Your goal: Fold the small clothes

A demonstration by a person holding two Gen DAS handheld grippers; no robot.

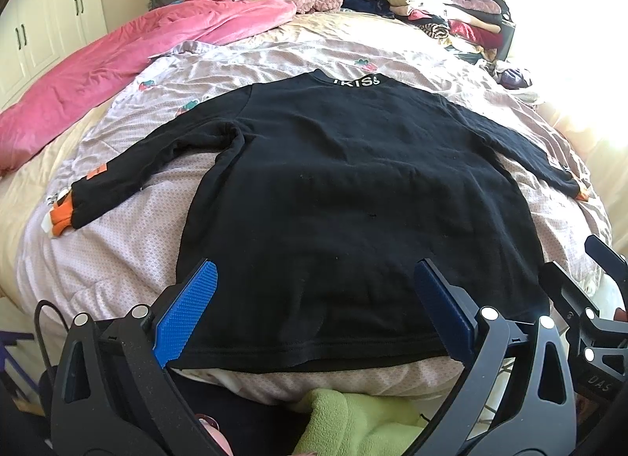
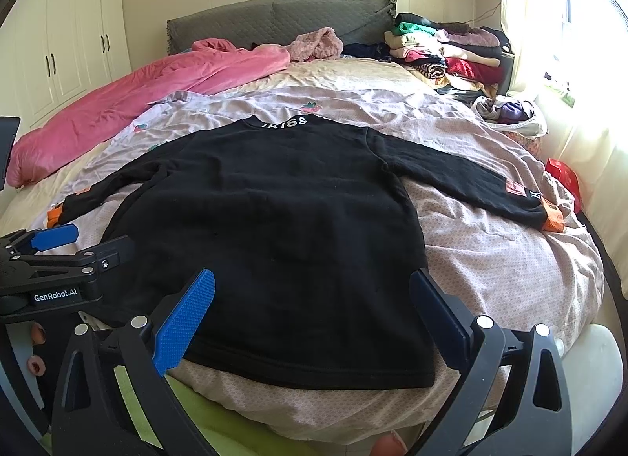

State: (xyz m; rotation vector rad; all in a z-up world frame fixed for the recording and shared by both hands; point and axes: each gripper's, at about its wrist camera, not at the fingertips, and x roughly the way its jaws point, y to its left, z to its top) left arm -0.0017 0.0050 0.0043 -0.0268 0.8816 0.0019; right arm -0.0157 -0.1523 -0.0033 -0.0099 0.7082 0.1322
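Viewing the scene through both wrist cameras, I am seeing a bed filling most of each picture, covered by a pale pink patterned quilt. A grey padded headboard is standing at the far end, and white cupboards are lining the wall to the left.

A pink blanket is lying bunched along the bed's left side, running toward the headboard. A pile of mixed clothes is sitting at the far right corner, beside the bright window.

I am finding the black sweatshirt spread flat in the middle of the quilt, with its hem toward me and its collar, bearing white lettering, toward the headboard. Both sleeves are lying stretched outward. The left sleeve is ending in an orange cuff; the right sleeve's orange cuff is resting near the bed's right edge.

I am holding the left gripper over the hem with its jaws spread wide and gripping nothing. The right gripper is hovering over the hem's right part, its jaws likewise apart and empty. From the right wrist view, the left gripper is showing at the left margin.

A green fleece garment is lying below the bed's near edge.
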